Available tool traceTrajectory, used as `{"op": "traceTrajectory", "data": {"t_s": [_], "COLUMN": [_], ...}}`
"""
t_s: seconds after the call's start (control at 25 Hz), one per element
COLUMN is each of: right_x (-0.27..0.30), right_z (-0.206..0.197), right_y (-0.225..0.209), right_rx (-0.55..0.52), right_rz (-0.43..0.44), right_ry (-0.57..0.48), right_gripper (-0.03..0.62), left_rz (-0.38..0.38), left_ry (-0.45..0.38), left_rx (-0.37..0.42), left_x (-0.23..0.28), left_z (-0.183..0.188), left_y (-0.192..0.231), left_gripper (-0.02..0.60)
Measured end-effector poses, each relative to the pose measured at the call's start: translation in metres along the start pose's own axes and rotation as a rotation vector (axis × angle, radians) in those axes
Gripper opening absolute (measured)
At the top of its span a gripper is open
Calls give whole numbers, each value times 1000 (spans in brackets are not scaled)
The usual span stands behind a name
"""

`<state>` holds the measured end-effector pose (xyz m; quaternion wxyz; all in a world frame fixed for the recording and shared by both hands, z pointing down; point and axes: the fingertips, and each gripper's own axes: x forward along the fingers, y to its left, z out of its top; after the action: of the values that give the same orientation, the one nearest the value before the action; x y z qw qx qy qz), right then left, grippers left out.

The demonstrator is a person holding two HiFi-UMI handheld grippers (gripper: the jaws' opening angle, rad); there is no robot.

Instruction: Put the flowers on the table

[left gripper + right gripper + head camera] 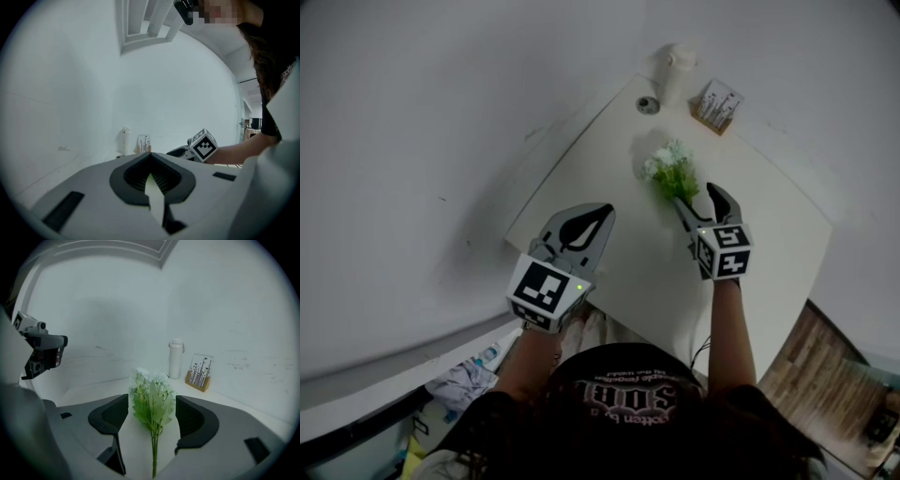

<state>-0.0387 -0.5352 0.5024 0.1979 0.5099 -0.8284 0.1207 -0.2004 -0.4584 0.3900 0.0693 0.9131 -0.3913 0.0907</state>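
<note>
A small bunch of white flowers with green leaves (668, 169) lies on the white table (609, 169), blooms pointing away from me. My right gripper (696, 195) is open and straddles the stems. In the right gripper view the flowers (152, 401) lie between the two dark pads (194, 416) with a gap on each side. My left gripper (602, 211) hovers over the table's near left edge, shut and empty. In the left gripper view its fingertips (150, 154) meet.
A white bottle (677, 67), a small round object (648, 105) and a wooden card holder (717, 105) stand at the table's far corner against the wall. The table's right edge drops to a wood floor (811, 361). Cloth clutter (469, 380) lies below on the left.
</note>
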Motion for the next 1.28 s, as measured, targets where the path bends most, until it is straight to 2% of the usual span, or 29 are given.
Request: {"op": "traceTrajectory", "data": {"t_s": [0.32,0.48,0.72,1.0,1.28], "right_x": [-59,-97,-157,-217,-262], "right_z": [26,33,33,31,28], "right_y": [28,37,52,67,67], "right_rx": [-50,-44,-44,-43,-33], "right_rz": [16,-15,-56,-81,-55], "right_ry": [-79,-151,-201,-259,-315], "right_gripper": [305,186,64,40,32], "left_rz": [-34,-42,-43,-66,-61], "left_ry": [-36,-53,-94,-99,-108], "left_rx": [15,24,27,42,43], "left_x": [-13,-29,-65,-92,-102], "left_z": [12,14,28,27,27], "left_y": [-27,-48,-84,-125,-162], "left_gripper": [3,3,3,3,3]}}
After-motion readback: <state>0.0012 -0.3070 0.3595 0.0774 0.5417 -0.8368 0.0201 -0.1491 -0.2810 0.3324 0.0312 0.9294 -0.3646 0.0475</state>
